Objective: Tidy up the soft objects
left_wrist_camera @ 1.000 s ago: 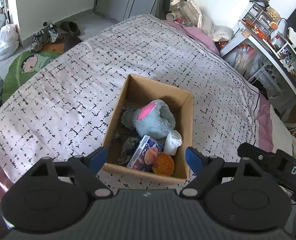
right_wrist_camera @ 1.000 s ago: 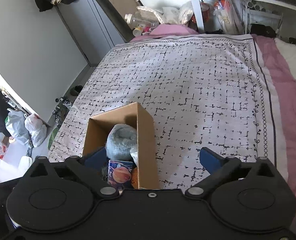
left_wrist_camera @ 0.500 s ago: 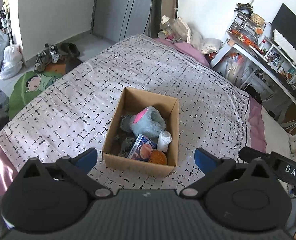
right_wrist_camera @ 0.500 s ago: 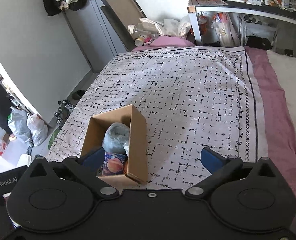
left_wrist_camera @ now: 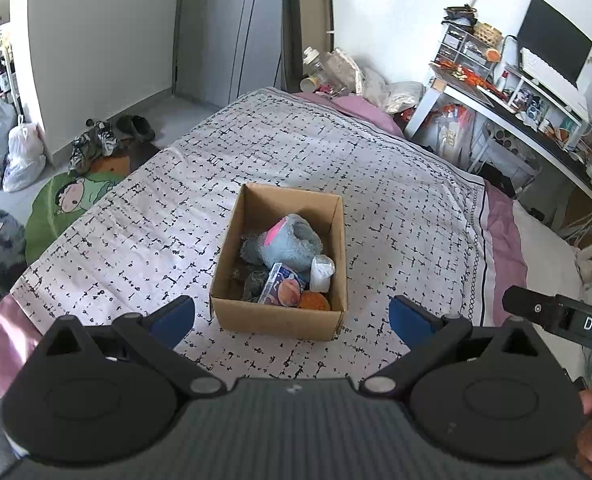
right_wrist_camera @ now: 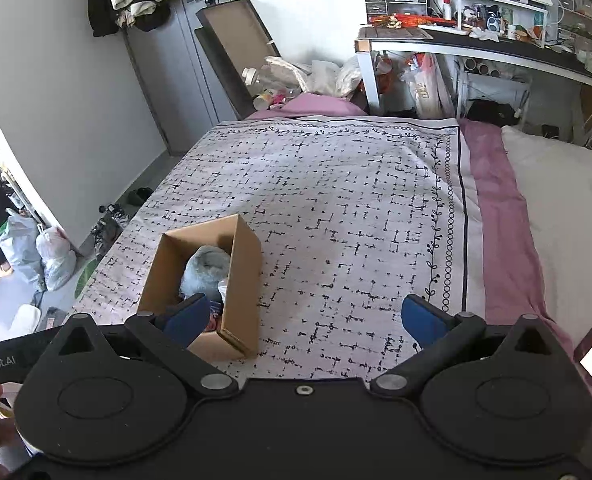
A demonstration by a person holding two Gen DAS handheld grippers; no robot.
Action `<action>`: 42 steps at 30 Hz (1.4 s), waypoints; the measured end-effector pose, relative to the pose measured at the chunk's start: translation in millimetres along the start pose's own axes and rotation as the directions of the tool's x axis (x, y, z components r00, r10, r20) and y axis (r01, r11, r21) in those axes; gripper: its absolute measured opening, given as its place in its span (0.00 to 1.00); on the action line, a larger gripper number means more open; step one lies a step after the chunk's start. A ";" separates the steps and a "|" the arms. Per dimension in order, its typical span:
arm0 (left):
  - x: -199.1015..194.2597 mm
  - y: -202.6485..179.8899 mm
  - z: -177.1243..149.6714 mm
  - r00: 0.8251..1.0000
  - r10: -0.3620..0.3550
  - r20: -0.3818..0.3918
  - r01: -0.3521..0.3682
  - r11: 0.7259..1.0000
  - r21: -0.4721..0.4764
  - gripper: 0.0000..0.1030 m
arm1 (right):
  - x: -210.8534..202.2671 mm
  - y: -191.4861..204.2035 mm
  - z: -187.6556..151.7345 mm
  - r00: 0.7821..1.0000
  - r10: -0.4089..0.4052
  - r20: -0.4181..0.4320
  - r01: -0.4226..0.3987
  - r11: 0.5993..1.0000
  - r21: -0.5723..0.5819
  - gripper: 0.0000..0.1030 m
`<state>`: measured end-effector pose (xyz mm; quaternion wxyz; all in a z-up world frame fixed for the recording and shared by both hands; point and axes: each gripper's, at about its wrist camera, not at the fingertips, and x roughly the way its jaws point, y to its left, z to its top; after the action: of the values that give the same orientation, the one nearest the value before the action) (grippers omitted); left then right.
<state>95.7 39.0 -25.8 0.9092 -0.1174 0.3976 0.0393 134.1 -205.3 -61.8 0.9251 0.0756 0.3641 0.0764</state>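
A cardboard box [left_wrist_camera: 232, 248] stands on the bed's patterned blanket [left_wrist_camera: 144, 220]. Inside lie a grey-blue plush toy [left_wrist_camera: 292, 240] with a pink patch, a printed packet [left_wrist_camera: 282, 288], an orange ball [left_wrist_camera: 314, 301], a white soft item [left_wrist_camera: 322, 270] and a dark soft thing. My left gripper [left_wrist_camera: 292, 316] is open and empty, held back above the box's near wall. My right gripper [right_wrist_camera: 304, 320] is open and empty, to the right of the box [right_wrist_camera: 244, 280]; its left finger overlaps the box's near corner in the right wrist view. The plush [right_wrist_camera: 206, 270] shows there too.
A pink sheet [right_wrist_camera: 492, 216] and white bedding [right_wrist_camera: 568, 216] lie right of the blanket. A cluttered desk [right_wrist_camera: 476, 40] stands beyond the bed. Shoes [left_wrist_camera: 96, 144], bags [left_wrist_camera: 20, 156] and a green mat [left_wrist_camera: 68, 204] are on the floor at left.
Both grippers have drawn back and up from the box, so it looks smaller and farther. Both stay open and empty. The box contents have not moved.
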 end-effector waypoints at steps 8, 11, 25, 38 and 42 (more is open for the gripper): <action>-10.8 -5.0 -12.6 1.000 -0.016 0.007 0.016 0.999 0.041 0.99 | -12.0 -5.8 -12.1 1.000 -0.017 0.005 0.017 1.000 0.005 1.00; -17.3 -6.8 -14.7 1.000 -0.020 0.024 0.019 0.998 0.054 0.99 | -16.3 -4.4 -15.1 1.000 -0.021 0.007 0.021 1.000 -0.003 1.00; -30.2 -8.2 -26.1 0.998 -0.045 0.043 0.040 0.993 0.112 0.99 | -42.7 0.4 -26.6 0.999 -0.022 0.043 0.023 1.000 -0.012 1.00; -40.9 -3.3 -34.0 0.998 -0.025 0.064 0.016 0.990 0.139 0.99 | -47.4 9.2 -41.2 0.999 -0.010 0.039 0.013 0.998 -0.067 1.00; -42.7 -2.4 -34.8 0.997 -0.029 0.068 0.020 0.990 0.136 0.99 | -48.5 9.5 -42.8 0.999 -0.011 0.038 0.014 0.998 -0.069 1.00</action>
<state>42.1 29.2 -16.9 0.9288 -0.0587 0.3659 0.0051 68.9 -201.9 -58.8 0.9344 0.0429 0.3440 0.0817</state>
